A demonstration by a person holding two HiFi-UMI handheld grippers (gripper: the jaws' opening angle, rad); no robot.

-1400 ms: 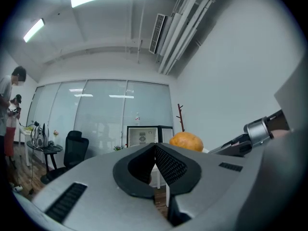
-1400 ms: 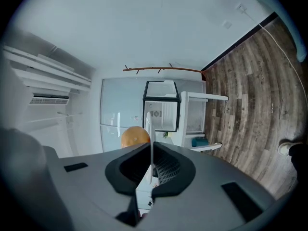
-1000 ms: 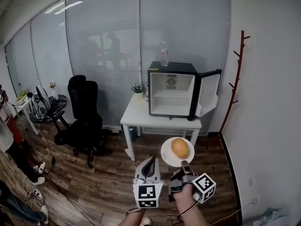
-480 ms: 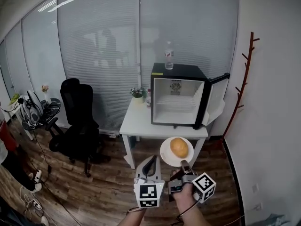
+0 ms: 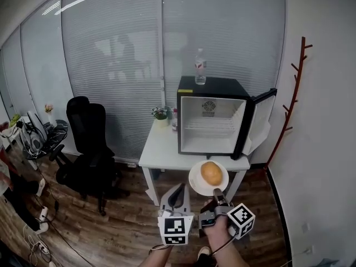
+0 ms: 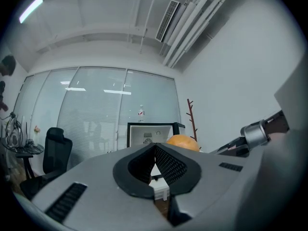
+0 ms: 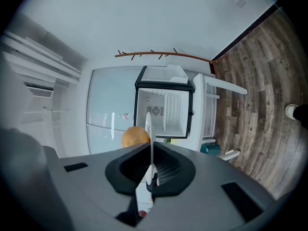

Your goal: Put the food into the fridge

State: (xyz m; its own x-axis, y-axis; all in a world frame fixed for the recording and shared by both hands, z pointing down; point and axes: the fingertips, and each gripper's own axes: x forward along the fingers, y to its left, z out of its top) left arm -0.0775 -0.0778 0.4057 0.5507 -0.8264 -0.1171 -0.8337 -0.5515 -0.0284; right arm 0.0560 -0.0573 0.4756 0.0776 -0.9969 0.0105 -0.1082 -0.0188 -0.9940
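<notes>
A white plate (image 5: 196, 186) carries a round orange bun (image 5: 211, 173); my right gripper (image 5: 218, 195) is shut on the plate's near rim and holds it level in the air. In the right gripper view the plate (image 7: 149, 129) shows edge-on between the jaws, with the bun (image 7: 134, 136) at its left. My left gripper (image 5: 177, 194) hangs beside it, shut and empty; its view shows the bun (image 6: 182, 142) just past the jaws. The black mini fridge (image 5: 213, 121) stands ahead on a white table (image 5: 161, 149), its door (image 5: 260, 117) swung open to the right and its white inside bare.
A water bottle (image 5: 199, 67) stands on the fridge top. A small potted plant (image 5: 161, 115) sits on the table left of the fridge. A black office chair (image 5: 89, 143) stands at the left, a red coat stand (image 5: 295, 88) against the right wall. Wood floor lies between me and the table.
The fridge and table have drawn nearer and more central in the head view. Both grippers and the plate with the bun keep the same places relative to me.
</notes>
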